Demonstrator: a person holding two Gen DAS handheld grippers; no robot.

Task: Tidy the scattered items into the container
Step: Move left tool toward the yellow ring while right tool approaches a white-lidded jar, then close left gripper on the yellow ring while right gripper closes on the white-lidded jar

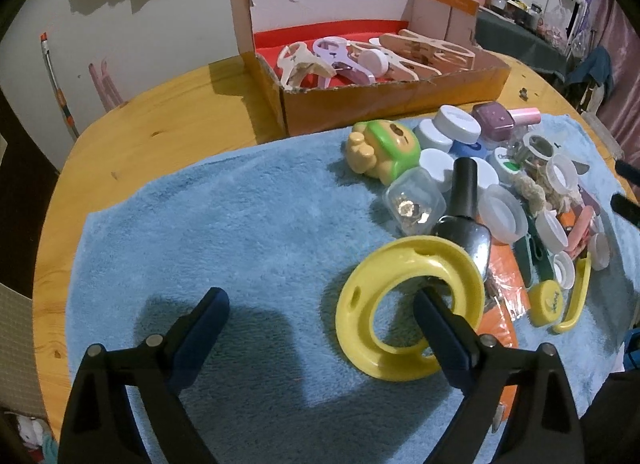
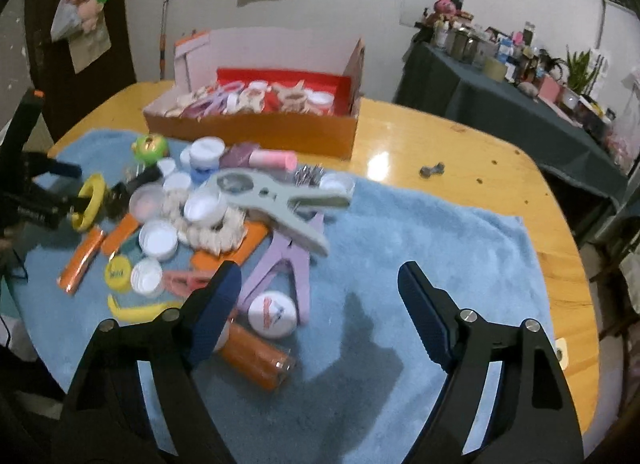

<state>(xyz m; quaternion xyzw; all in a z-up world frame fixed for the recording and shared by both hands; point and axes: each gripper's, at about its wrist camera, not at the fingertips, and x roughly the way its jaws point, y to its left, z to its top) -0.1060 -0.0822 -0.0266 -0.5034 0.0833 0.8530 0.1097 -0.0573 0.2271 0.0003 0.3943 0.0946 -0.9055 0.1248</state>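
Note:
A yellow plastic ring (image 1: 404,264) lies on the blue towel (image 1: 220,224) at the near edge of a heap of lids, jars and clips. My left gripper (image 1: 320,298) is open over it: the right finger stands inside the ring's hole, the left finger rests apart on bare towel. My right gripper (image 2: 318,272) is open above a purple clip (image 2: 296,264), a white round lid (image 2: 273,314) and an orange tube (image 2: 256,356), touching none that I can see. The cardboard box (image 1: 396,100) with red lining holds several clips and lids.
A green and yellow toy (image 1: 384,148), a black bottle (image 1: 466,200), a grey clip (image 2: 280,200) and many white lids crowd the towel's middle. The round wooden table (image 2: 460,156) runs beyond the towel. A cluttered side table (image 2: 520,76) stands at the back right.

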